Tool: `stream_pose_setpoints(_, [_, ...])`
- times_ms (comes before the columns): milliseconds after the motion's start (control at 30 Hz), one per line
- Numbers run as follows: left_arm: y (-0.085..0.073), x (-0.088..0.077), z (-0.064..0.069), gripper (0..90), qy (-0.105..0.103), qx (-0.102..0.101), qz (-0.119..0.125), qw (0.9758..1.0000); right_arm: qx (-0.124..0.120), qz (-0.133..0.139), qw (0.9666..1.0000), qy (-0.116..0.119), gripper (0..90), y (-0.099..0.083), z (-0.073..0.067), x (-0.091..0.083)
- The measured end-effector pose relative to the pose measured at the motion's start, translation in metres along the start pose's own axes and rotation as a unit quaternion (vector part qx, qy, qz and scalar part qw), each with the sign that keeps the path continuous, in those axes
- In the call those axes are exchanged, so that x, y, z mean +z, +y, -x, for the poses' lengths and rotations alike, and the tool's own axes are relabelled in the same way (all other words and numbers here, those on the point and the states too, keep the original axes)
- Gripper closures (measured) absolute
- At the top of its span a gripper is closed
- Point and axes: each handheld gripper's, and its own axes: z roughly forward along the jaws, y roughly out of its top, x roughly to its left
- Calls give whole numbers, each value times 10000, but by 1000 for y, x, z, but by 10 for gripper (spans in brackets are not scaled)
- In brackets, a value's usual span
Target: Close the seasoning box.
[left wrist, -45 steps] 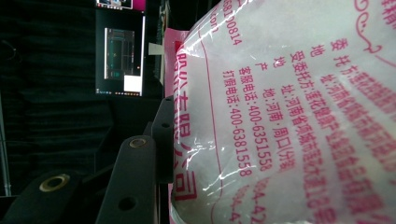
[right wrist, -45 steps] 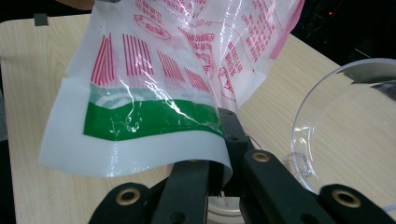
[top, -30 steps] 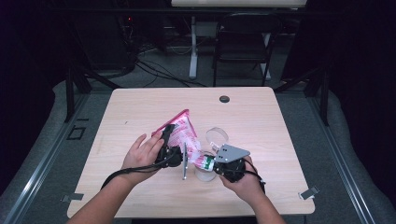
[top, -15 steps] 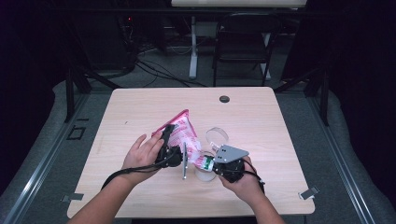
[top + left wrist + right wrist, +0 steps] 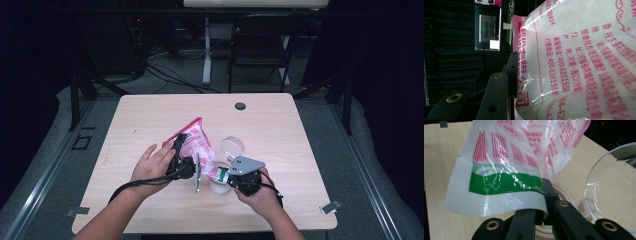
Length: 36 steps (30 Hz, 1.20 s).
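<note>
Pink-printed white plastic bag (image 5: 196, 145) pinched at both ends, tilted: left gripper (image 5: 181, 156) high, right gripper (image 5: 226, 175) low at mouth above clear round container (image 5: 220, 186).

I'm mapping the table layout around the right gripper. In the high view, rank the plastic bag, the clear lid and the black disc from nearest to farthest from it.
1. Plastic bag: its edge is pinched in the right gripper, on that gripper's left.
2. Clear lid: on the table just beyond the gripper.
3. Black disc: near the table's far edge.
</note>
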Motion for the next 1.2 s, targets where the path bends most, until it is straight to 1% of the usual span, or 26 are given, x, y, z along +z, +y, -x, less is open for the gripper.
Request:
stream_pose_setpoints(100, [0, 0, 0, 614, 29, 19, 15, 10000, 13, 16, 10000, -2, 900, 0, 0, 0])
stream_pose_setpoints(233, [1, 0, -1, 614, 12, 30, -18, 10000, 15, 13, 10000, -14, 900, 0, 0, 0])
stream_pose_setpoints(433, [2, 0, -1, 614, 54, 51, 28, 10000, 12, 8, 10000, -20, 900, -1, 1, 0])
stream_pose_setpoints(567, [1, 0, 0, 614, 8, -2, 22, 10000, 4, -10, 10000, -15, 900, -1, 1, 0])
stream_pose_setpoints(600, [2, 0, -1, 614, 8, 2, 19, 10000, 2, -13, 10000, -25, 900, -1, 1, 0])
stream_pose_setpoints(633, [2, 0, -1, 614, 60, 44, 55, 10000, 9, -4, 10000, -31, 900, -1, 1, 0])
stream_pose_setpoints(667, [2, 0, -1, 614, 58, 27, 52, 10000, 8, -5, 10000, -26, 900, -1, 1, 0])
stream_pose_setpoints(767, [3, -1, -3, 614, 89, 88, 43, 9999, 16, 1, 10000, -22, 900, -1, 1, 0])
stream_pose_setpoints(800, [3, -1, -3, 614, 54, 68, 20, 10000, 16, -1, 10000, -25, 900, -1, 1, -1])
stream_pose_setpoints(867, [4, -1, -5, 614, 91, 97, 47, 9999, 26, 1, 10000, -25, 900, -1, 2, -1])
stream_pose_setpoints(900, [4, -1, -4, 614, 63, 52, 30, 10000, 33, 6, 10000, -31, 900, -1, 2, 0])
stream_pose_setpoints(933, [5, -1, -5, 614, 117, 108, 53, 9999, 45, 16, 10000, -12, 900, -1, 2, 0])
stream_pose_setpoints(1000, [6, -1, -6, 615, 110, 114, 47, 9999, 42, 19, 10000, -7, 900, -2, 2, -1])
stream_pose_setpoints(1033, [6, -1, -5, 615, 76, 87, 43, 9999, 45, 16, 10000, -36, 900, -2, 3, -1])
stream_pose_setpoints(1067, [6, -1, -5, 614, 111, 107, 58, 9999, 59, 15, 10000, -41, 900, -2, 3, -1])
stream_pose_setpoints(1133, [7, -1, -5, 615, 115, 100, 69, 9999, 58, 11, 10000, -49, 900, -2, 4, -2])
stream_pose_setpoints(1200, [9, 0, -4, 614, 78, 90, 70, 9999, 77, 10, 9999, -70, 900, -3, 5, -2])
